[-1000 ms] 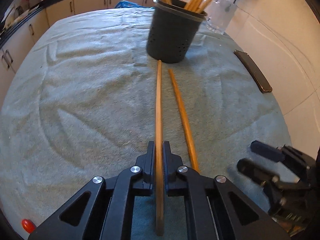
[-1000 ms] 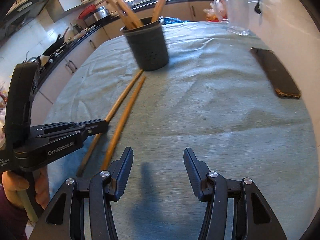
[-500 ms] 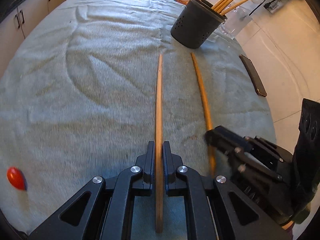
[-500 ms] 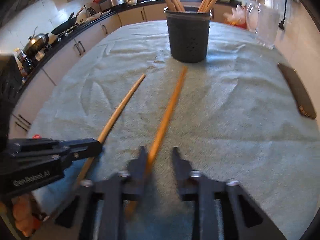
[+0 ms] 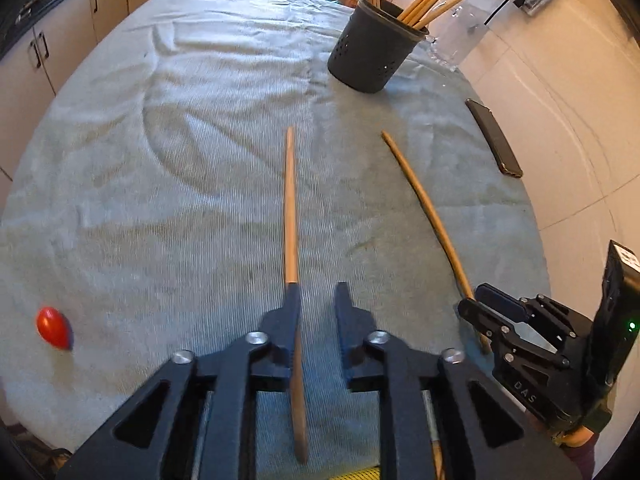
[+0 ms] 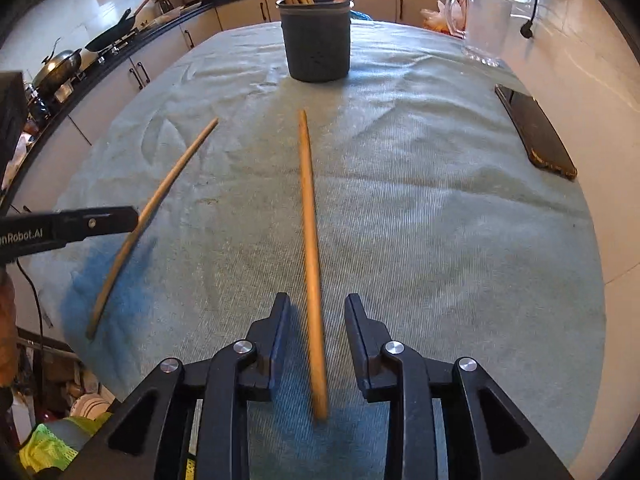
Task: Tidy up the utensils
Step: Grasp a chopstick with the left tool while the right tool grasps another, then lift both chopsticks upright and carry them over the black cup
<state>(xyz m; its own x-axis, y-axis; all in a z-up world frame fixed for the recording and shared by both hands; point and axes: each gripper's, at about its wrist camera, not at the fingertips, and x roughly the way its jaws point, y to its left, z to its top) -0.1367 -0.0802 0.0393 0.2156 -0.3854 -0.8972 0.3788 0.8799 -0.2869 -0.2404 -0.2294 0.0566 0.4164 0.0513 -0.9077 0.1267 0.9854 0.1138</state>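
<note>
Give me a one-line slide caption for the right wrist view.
Right gripper opening around a wooden chopstick on the towel-covered table, dark utensil holder ahead.

The near end of a wooden chopstick (image 5: 291,216) runs behind the left jaw of the left gripper (image 5: 316,292), part of its length hidden. In the right wrist view, the near tip of the second chopstick (image 6: 310,240) is smeared by blur between the opening jaws of the right gripper (image 6: 316,304). The utensils standing in the dark holder (image 6: 316,40) at the far end of the surface are cut off by the top edge. A person's hand (image 6: 6,320) shows only as a sliver at the left border. The glass jug (image 6: 484,20) at far right is hazy.
</note>
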